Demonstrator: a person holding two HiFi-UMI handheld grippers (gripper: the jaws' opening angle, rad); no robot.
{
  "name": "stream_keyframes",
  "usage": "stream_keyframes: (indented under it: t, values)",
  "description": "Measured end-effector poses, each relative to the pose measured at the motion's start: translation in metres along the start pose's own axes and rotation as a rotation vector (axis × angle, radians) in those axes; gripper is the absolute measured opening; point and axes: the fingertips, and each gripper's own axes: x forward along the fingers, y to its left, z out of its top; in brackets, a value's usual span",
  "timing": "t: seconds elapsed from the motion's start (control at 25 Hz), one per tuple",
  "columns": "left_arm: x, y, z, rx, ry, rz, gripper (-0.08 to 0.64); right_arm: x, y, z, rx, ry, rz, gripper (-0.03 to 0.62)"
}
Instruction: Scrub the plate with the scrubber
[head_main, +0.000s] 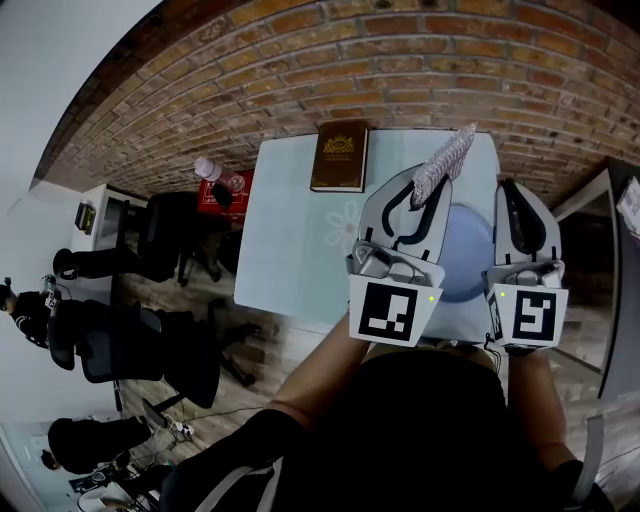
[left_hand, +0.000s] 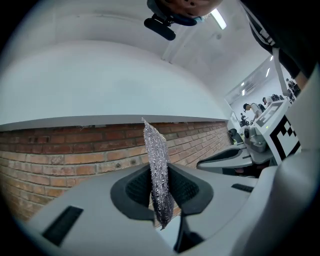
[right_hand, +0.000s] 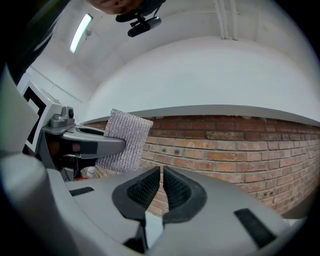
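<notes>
- At the right centre of the head view, the blue plate (head_main: 466, 262) lies flat on the pale table (head_main: 285, 235). It sits near the table's right edge, partly covered by both grippers, so it can be worked from above.
- The left gripper (head_main: 430, 192) is clamped on the silvery mesh scrubber (head_main: 446, 163). In the left gripper view the pad stands edge-on between the jaws, with most of it sticking up past the tips and a short tail hanging below.
- Pinching it low down probably leaves a broad free face of mesh to press onto the plate.
- The scrubber is held up in the air, above the plate's far rim and not touching it, so no scrubbing contact has been made.
- The right gripper (right_hand: 162, 186) has its jaws drawn together with only a thin slit between the ribbed pads, and nothing in it. It hangs over the plate's right side, perhaps ready to steady the plate.
- A brown book (head_main: 339, 156) lies well apart at the table's far edge, below the brick wall (head_main: 300, 60).
- At the upper left of the table, what may be a bottle (head_main: 208, 168) stands off its corner, too small to be sure.
</notes>
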Motion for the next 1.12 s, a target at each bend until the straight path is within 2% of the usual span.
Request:
stream_keyframes:
  t: [0.48,1.12]
  values:
    - [-0.004,-0.002,0.005,0.000,-0.021,0.000,0.083,-0.005,0.002,0.003,-0.052,0.013,-0.012,0.043]
    - [-0.016,-0.006,0.005,-0.002,-0.023,0.004,0.083,-0.012,0.019,0.005,-0.055,0.010,0.012,0.038]
